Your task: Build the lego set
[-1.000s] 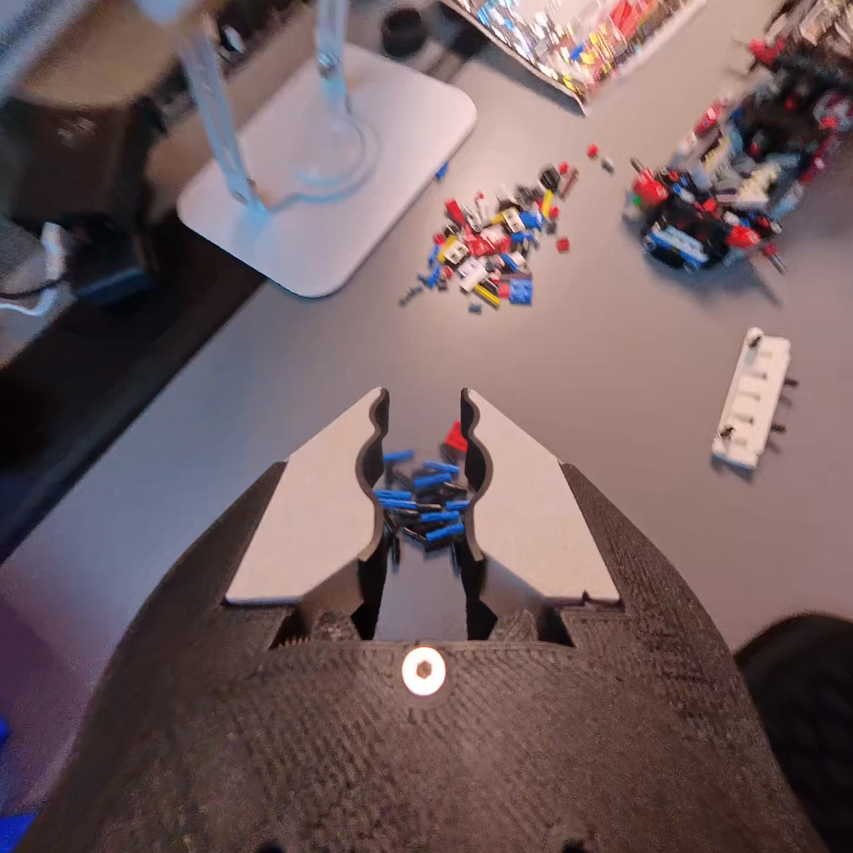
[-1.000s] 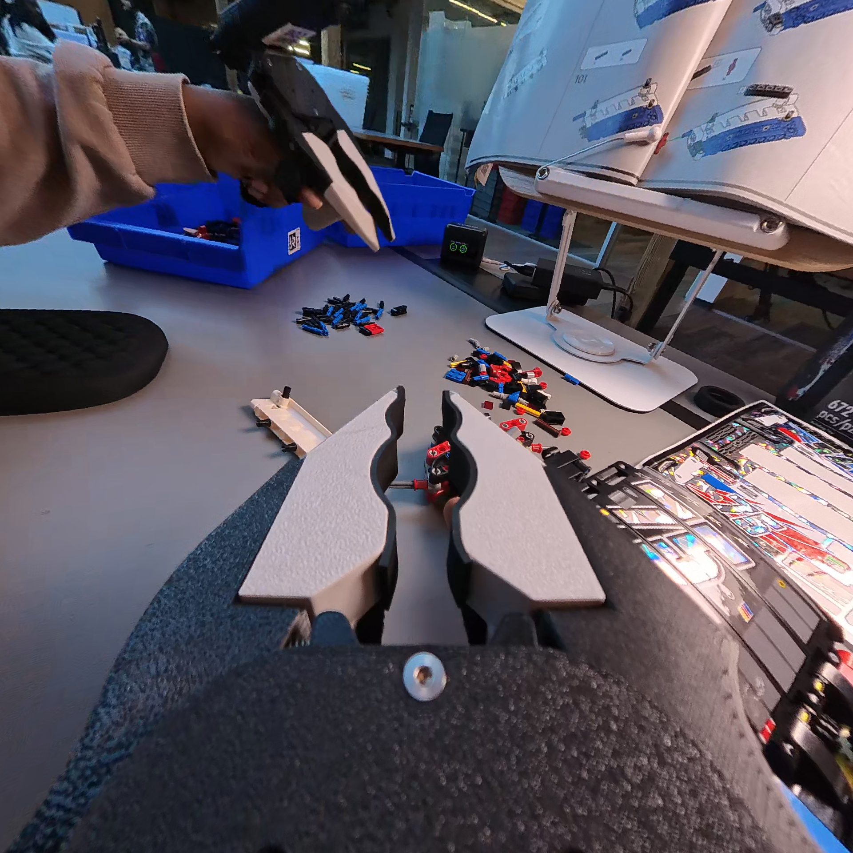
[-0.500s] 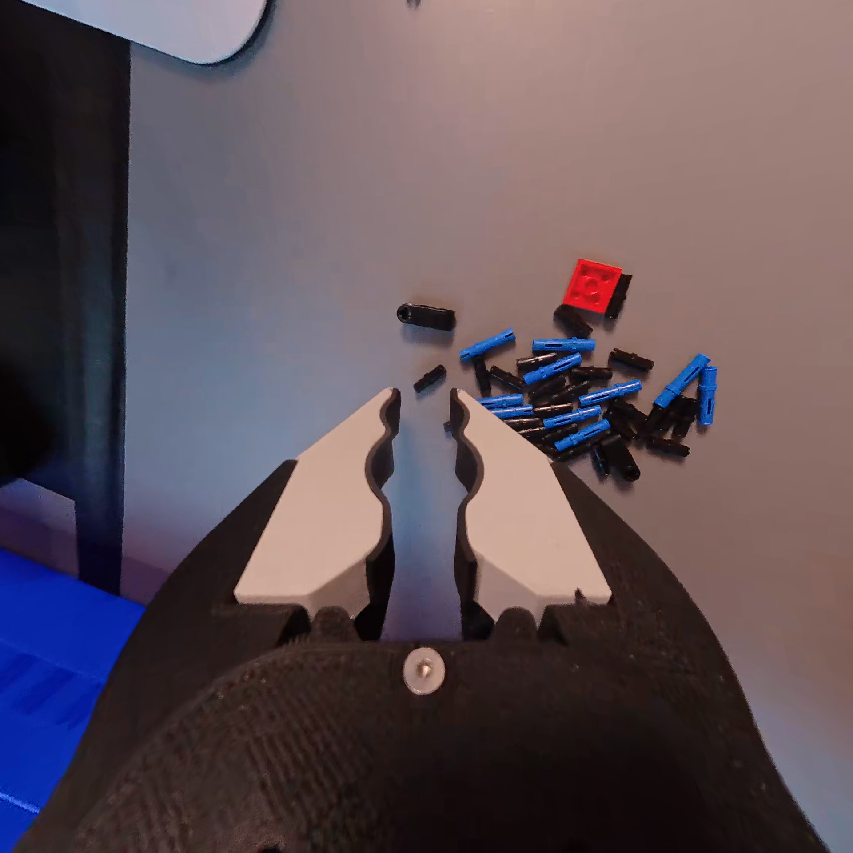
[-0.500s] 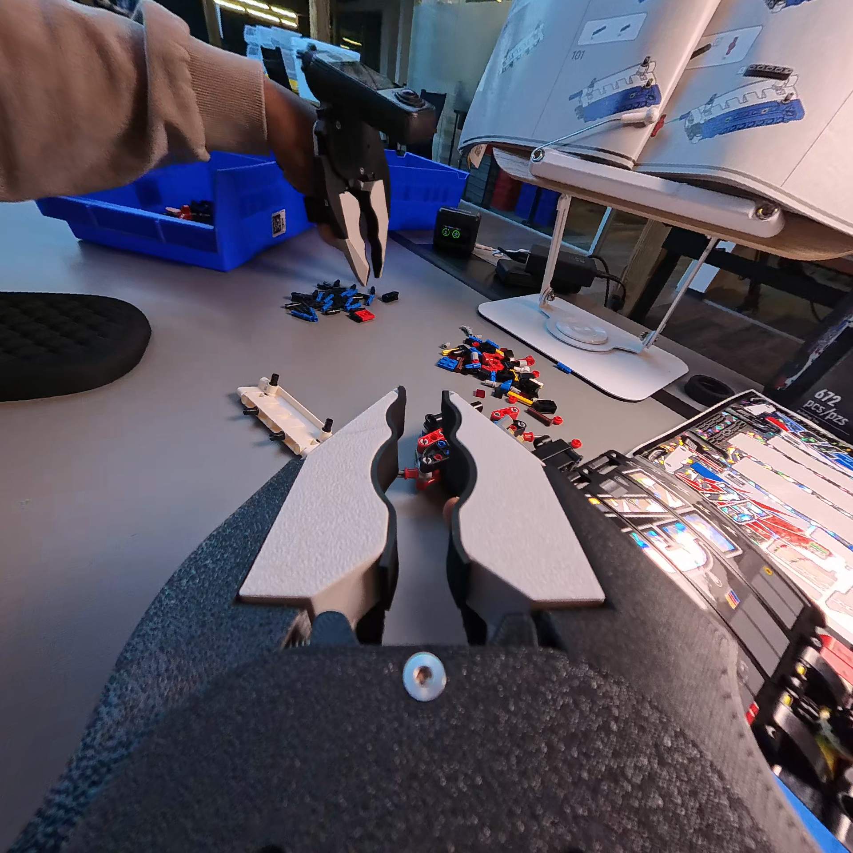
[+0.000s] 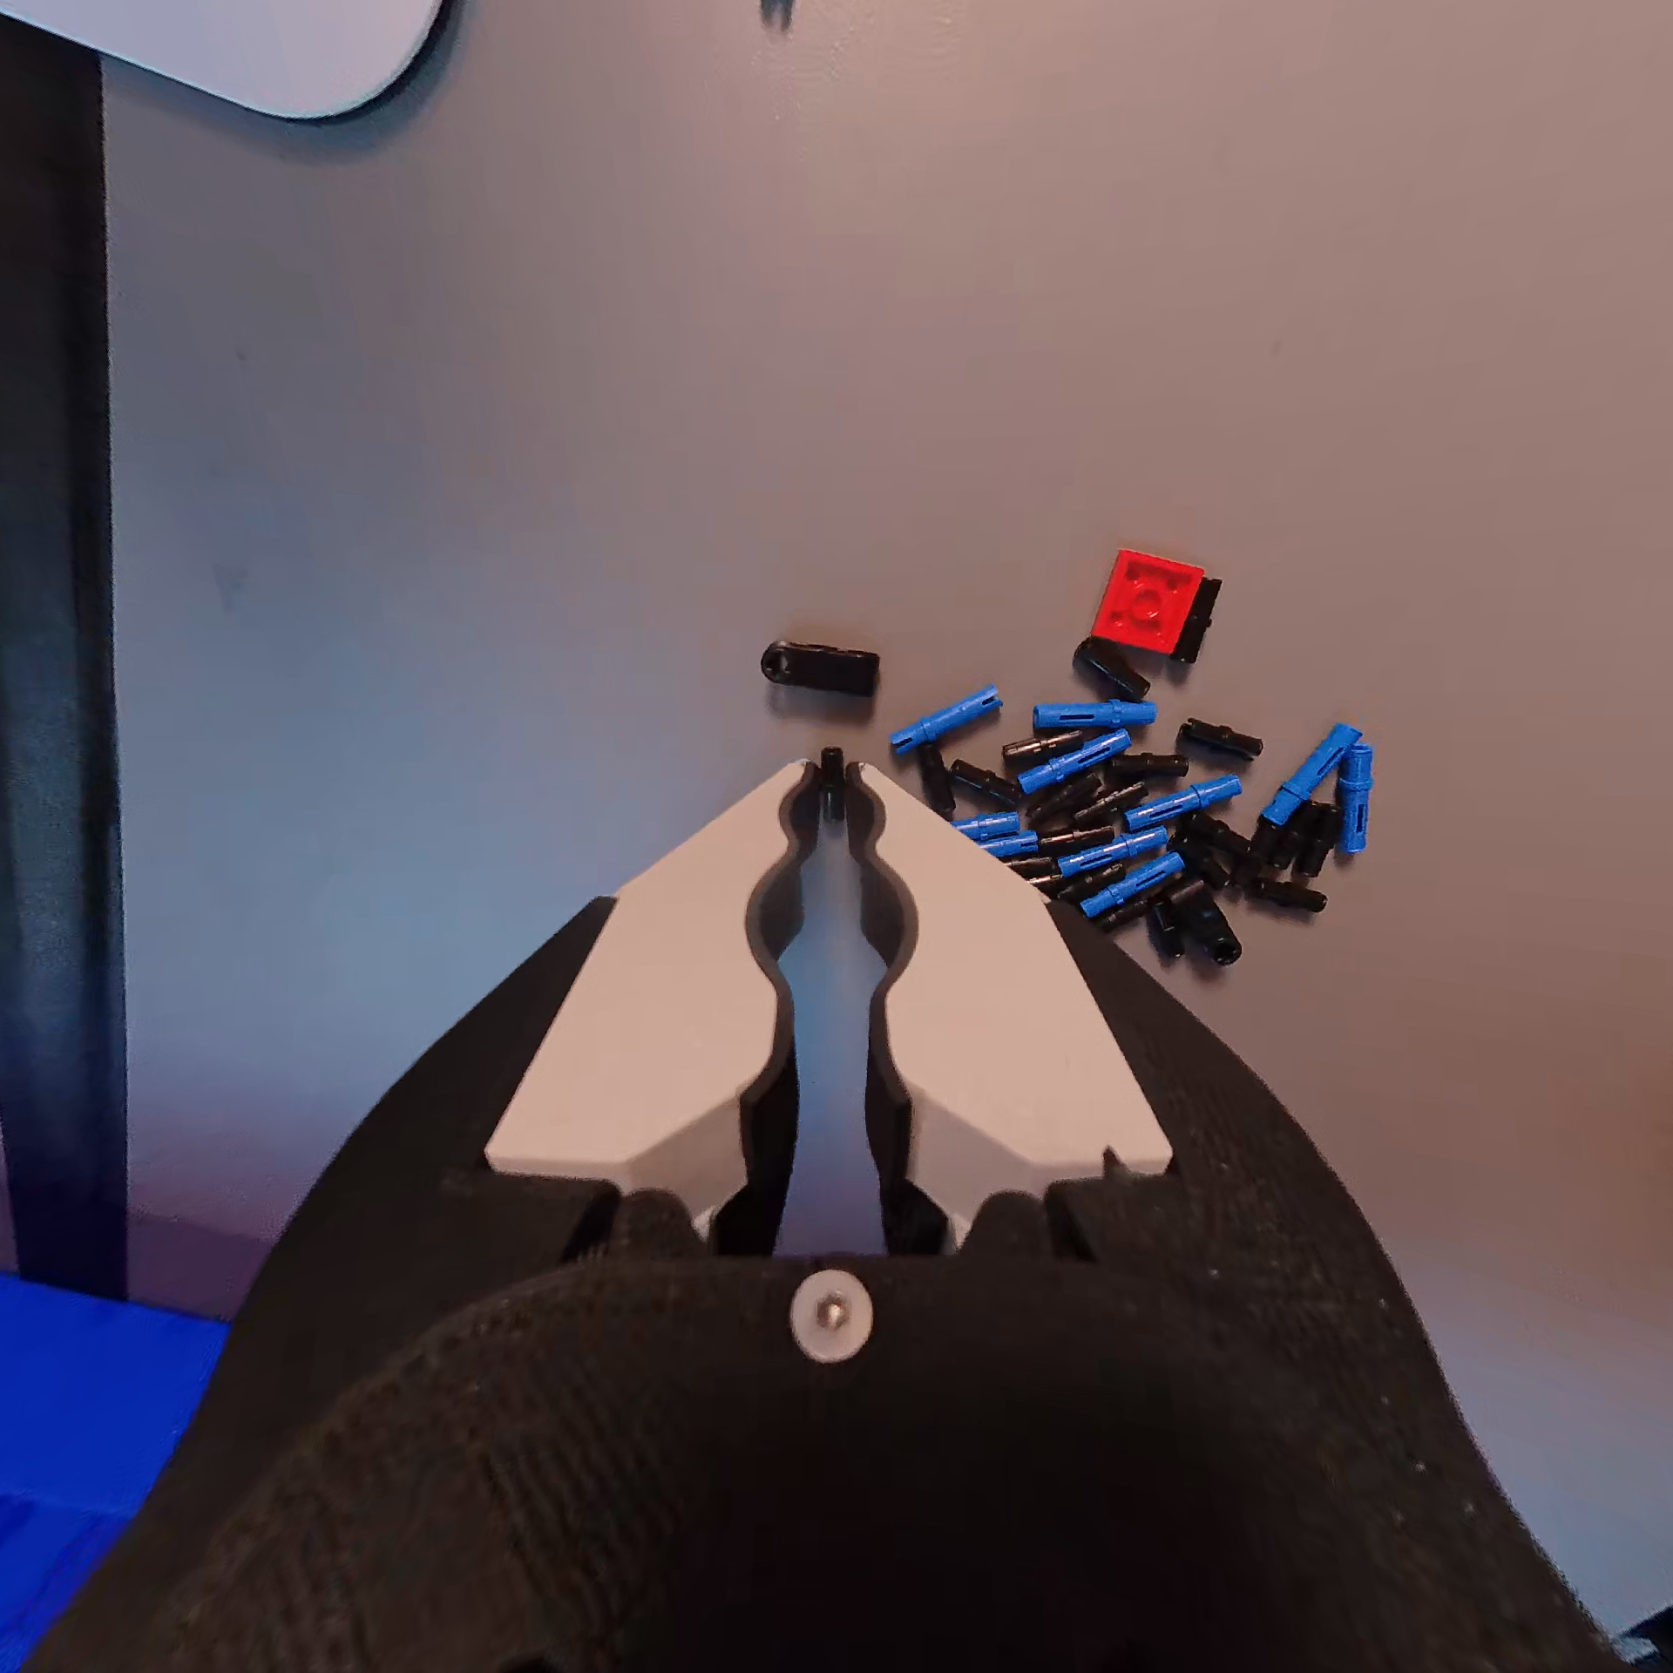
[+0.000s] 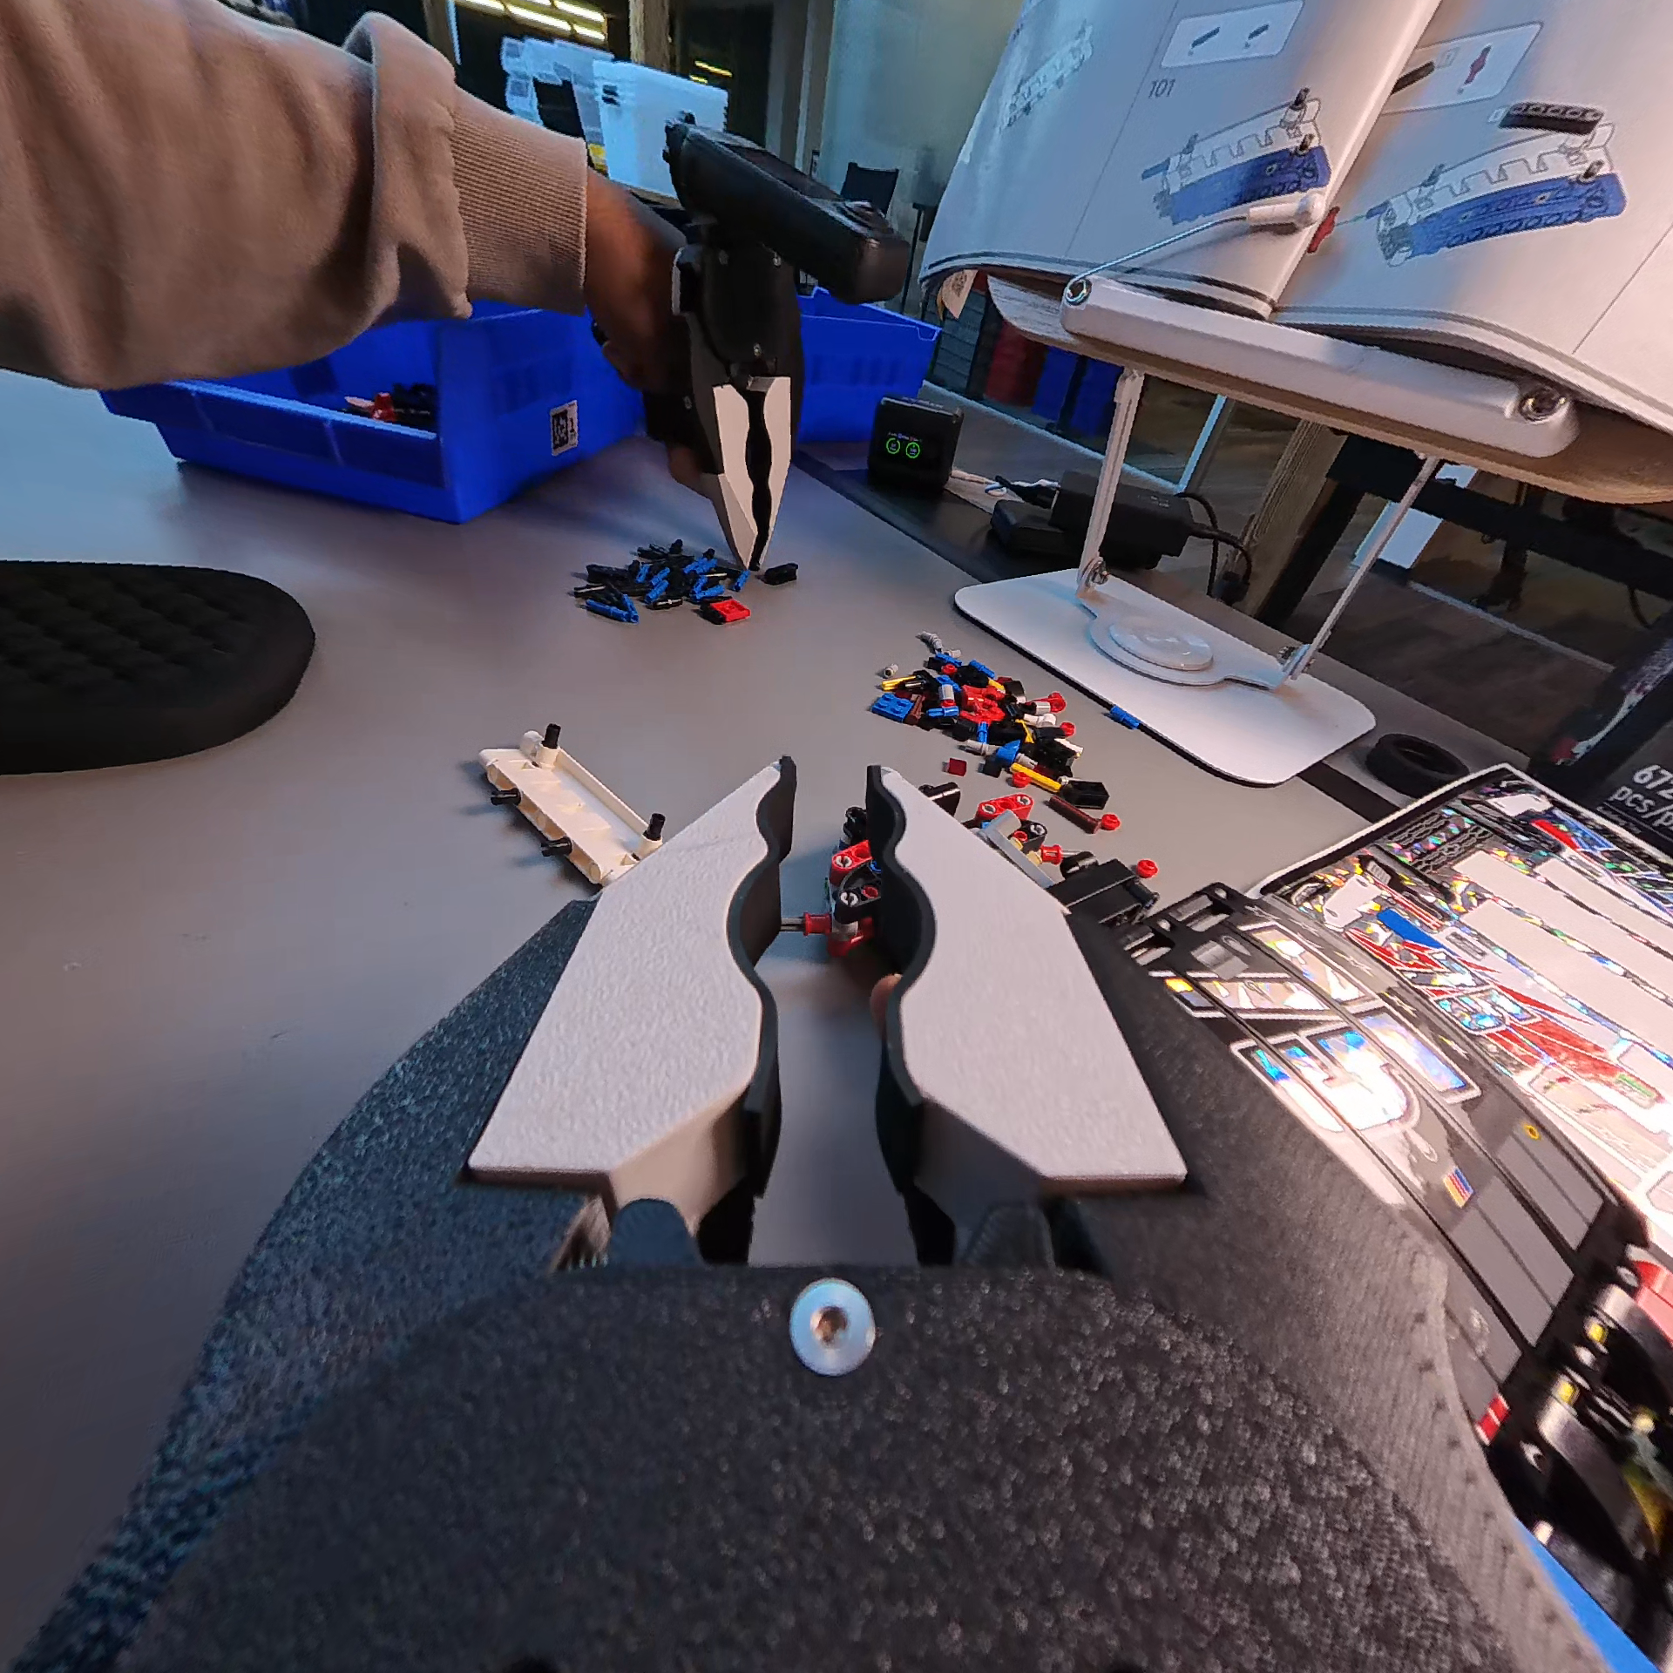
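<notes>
Left wrist view: the left tool [image 5: 830, 768] is clenched on a small black pin [image 5: 831, 784] at its very tips, the pin's long axis running along the fingers, pointing away from the camera. It has closed since half a second ago, when its tips stood apart beside a loose pin. Just right lies the pile of blue and black pins [image 5: 1136, 828] with a red plate [image 5: 1148, 602] on the grey worktop [image 5: 634, 407].

Right wrist view: only here appear the white beam [image 6: 570, 803], lying diagonally, the mixed brick pile [image 6: 987, 715], a blue bin [image 6: 380, 434] and the instruction booklet [image 6: 1267, 145]. The right tool [image 6: 831, 779] is released, hovering low over a red-and-black assembly [image 6: 851, 892]. The left tool [image 6: 753, 557] points straight down at the pin pile [image 6: 665, 584].
</notes>
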